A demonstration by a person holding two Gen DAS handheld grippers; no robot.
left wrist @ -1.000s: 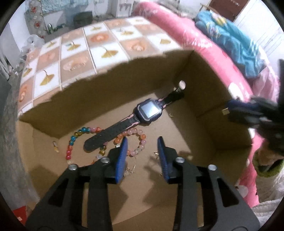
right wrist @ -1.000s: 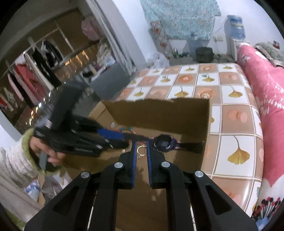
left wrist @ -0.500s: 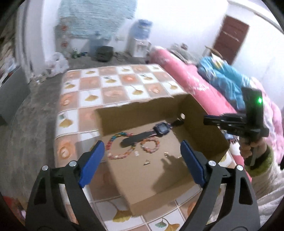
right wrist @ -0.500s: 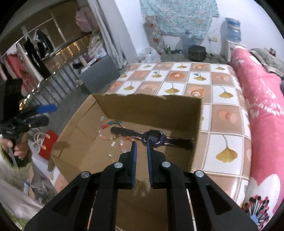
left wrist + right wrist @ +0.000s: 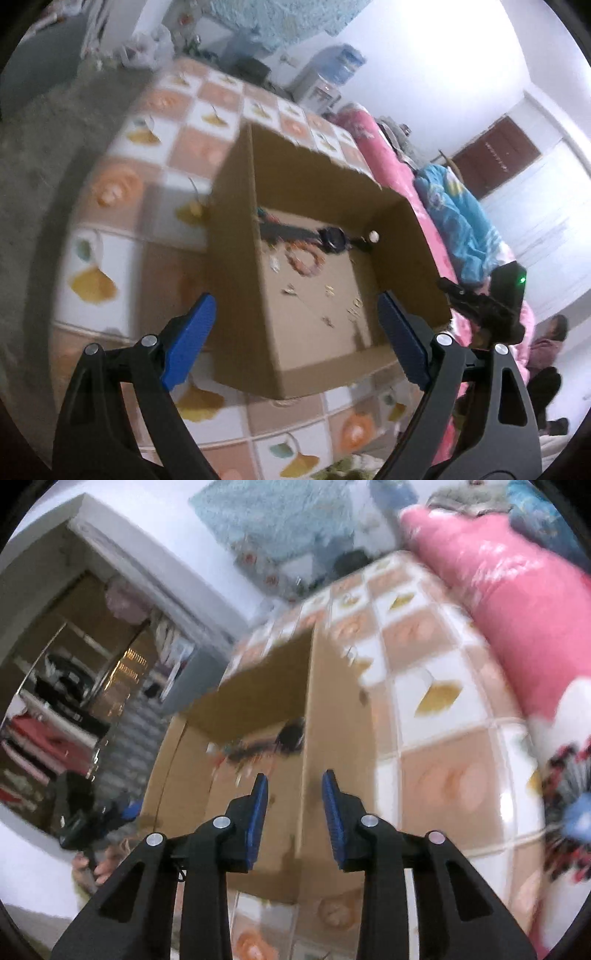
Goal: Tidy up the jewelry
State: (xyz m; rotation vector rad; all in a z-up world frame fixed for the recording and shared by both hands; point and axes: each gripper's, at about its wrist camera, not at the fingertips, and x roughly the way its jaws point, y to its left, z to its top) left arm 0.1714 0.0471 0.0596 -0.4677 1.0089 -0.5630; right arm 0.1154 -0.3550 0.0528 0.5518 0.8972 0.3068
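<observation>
One open cardboard box (image 5: 236, 295) sits on a bench covered by a checked cloth (image 5: 110, 236) with yellow leaves and orange flowers. Inside the box, near its far wall, lies a dark watch (image 5: 332, 239) with its strap stretched out. Just in front of the watch is a ring of pinkish beads (image 5: 304, 262). A second string of coloured beads (image 5: 261, 213) peeks out at the far left corner, mostly hidden by the box wall. A few tiny bits of jewelry (image 5: 328, 290) are scattered on the box floor, too small to name. A small round pale thing (image 5: 373, 235) sits by the far right corner.

The box walls stand tall all round, and the far wall has a torn top edge. The near part of the box floor is bare. Around the box the cloth has free room on the left and near sides. On the right a pink quilt (image 5: 384, 166) lies close to the box.

The left gripper (image 5: 295, 332) hangs above the near side of the box. Its fingers have just been opening and now stand very wide, with nothing between them. The right gripper (image 5: 295, 812) is over the right wall of the box; its view is blurred. Its fingers have just been opening too and stand partly apart, holding nothing. In the left view the right gripper shows past the box's right wall, held in a hand.
</observation>
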